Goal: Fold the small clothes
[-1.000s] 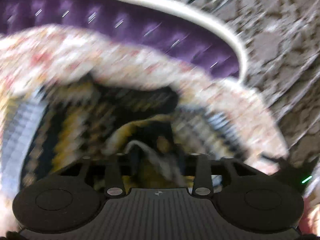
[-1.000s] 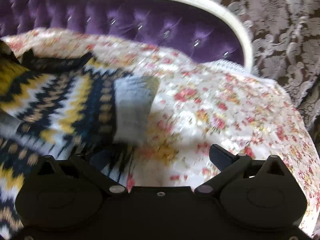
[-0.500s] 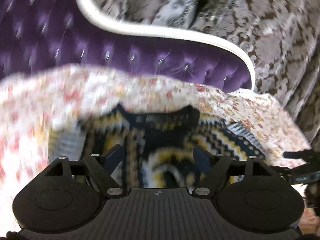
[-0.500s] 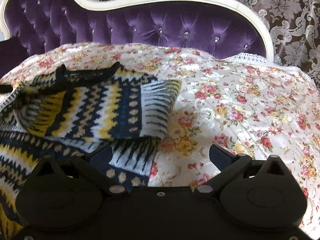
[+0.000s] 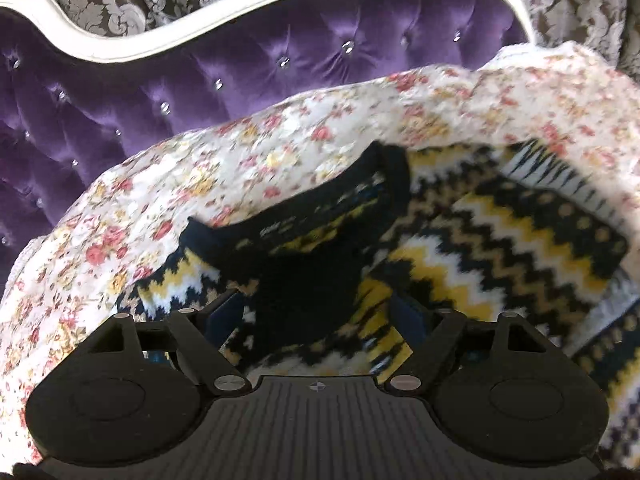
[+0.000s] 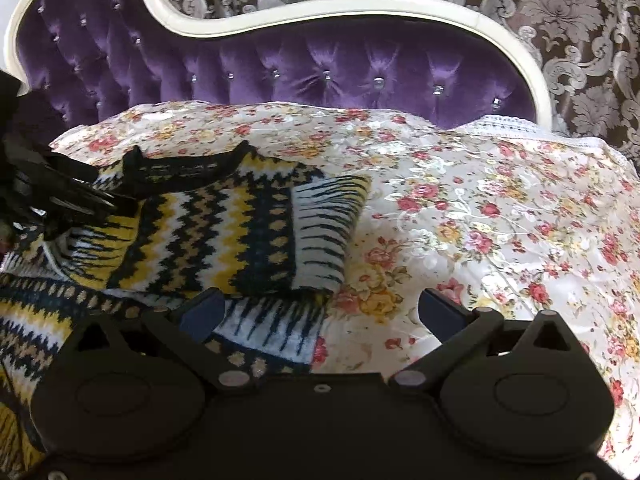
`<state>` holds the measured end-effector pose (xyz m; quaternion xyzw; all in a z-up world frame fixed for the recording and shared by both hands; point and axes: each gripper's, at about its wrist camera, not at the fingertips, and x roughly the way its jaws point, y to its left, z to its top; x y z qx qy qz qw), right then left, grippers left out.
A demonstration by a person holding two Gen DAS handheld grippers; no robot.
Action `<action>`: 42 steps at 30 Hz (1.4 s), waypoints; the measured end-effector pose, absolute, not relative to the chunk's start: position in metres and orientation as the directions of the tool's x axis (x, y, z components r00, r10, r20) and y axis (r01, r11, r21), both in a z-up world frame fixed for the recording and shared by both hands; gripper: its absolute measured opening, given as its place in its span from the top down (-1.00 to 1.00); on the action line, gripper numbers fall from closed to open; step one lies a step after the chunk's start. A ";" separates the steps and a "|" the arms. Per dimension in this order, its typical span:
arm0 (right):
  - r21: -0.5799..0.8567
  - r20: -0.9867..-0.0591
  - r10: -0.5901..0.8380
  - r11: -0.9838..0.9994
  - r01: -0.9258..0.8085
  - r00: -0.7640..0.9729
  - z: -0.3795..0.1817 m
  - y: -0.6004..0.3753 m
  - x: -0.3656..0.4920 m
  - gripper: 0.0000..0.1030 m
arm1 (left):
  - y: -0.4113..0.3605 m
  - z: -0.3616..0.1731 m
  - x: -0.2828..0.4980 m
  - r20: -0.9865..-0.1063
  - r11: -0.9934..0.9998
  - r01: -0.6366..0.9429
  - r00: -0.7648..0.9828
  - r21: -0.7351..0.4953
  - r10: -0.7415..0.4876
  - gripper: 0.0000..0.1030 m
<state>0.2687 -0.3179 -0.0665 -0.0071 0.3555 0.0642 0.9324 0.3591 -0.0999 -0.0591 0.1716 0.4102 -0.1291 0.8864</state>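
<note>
So the floral bedspread (image 6: 480,208) is taking up basically the whole scene, running from about 9 o'clock round to 4 o'clock in the right wrist view, with the purple tufted headboard (image 6: 320,64) sitting up at 12. The zigzag knit sweater (image 6: 208,232) is lying on the spread over at 9 to 8 o'clock in that view, with one sleeve (image 6: 328,224) already folded in across the body, its striped cuff pointing toward 3. From the left wrist view the black collar (image 5: 304,216) is sitting dead centre and the patterned body is spreading out toward 3 o'clock. My read is we're mid-fold, with the other side next. To do it well I'd be grabbing right at the edge of the knit, pinching one layer only, and carrying it flat over so the sleeve already down isn't getting dragged. Thick knit bunches easily, so going slow and smoothing is probably worth it. The left gripper (image 5: 320,308) is standing wide, its jaws having just been opening, with sweater fabric lying between them but nothing pinched as far as I can tell. The right gripper (image 6: 320,308) is also gaping wide, hanging over the sweater's hem edge and the bare spread, gripping nothing.
</note>
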 end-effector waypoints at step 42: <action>-0.045 -0.705 0.113 0.978 -0.203 0.700 -0.078 -0.283 0.278 -0.99 | 0.077 -0.046 0.289 -0.683 0.978 0.075 0.706 -0.192 -0.188 0.80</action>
